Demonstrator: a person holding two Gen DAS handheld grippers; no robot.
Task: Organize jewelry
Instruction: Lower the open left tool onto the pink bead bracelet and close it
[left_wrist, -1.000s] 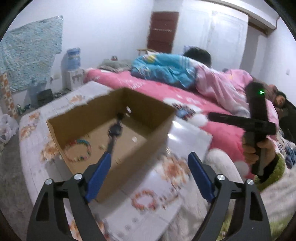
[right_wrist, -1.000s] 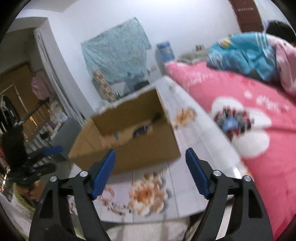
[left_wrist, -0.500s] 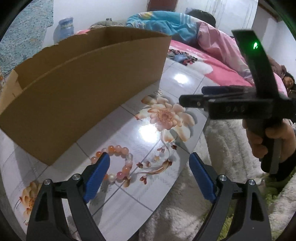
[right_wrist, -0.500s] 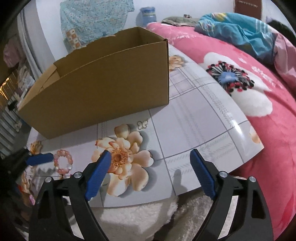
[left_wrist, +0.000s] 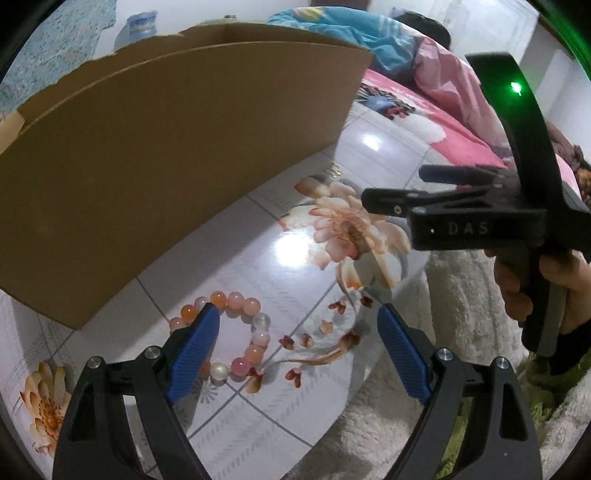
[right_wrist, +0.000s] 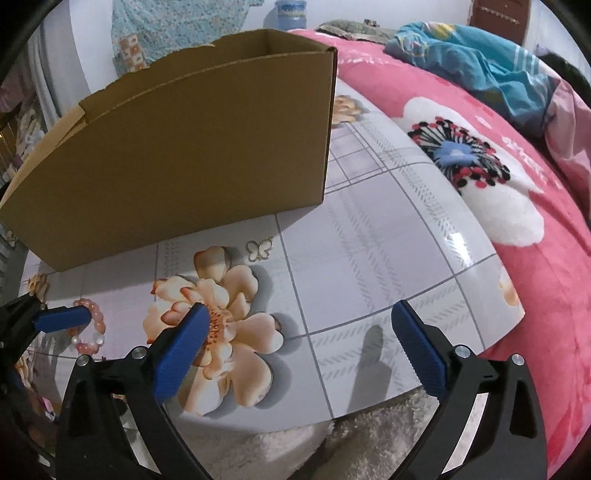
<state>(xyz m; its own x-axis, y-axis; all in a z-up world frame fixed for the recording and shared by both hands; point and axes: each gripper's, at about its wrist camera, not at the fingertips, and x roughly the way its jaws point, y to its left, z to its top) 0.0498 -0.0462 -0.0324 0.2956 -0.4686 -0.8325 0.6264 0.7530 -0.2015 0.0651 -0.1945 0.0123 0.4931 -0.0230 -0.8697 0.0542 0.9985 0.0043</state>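
— Hovering the left tool (left_wrist: 297, 319) wide open over the beaded bracelet (left_wrist: 236, 332) on the desk (left_wrist: 229, 266), nothing gripped; left pad already overlapping the ring, cardboard box (left_wrist: 155, 158) just beyond.

— Right tool (right_wrist: 297, 325)?

— Spread wide too, jaws just been opening, nothing between them; butterfly charm (right_wrist: 260, 249) lying ahead, near the box wall.

— Step in hand?

— Approaching for pickup, probably. Next: lowering, straddling one side of the beads, closing gently, then lifting over the box rim.

Bedroom; pink bedspread (right_wrist: 517, 177); rumpled blanket (right_wrist: 480, 62)
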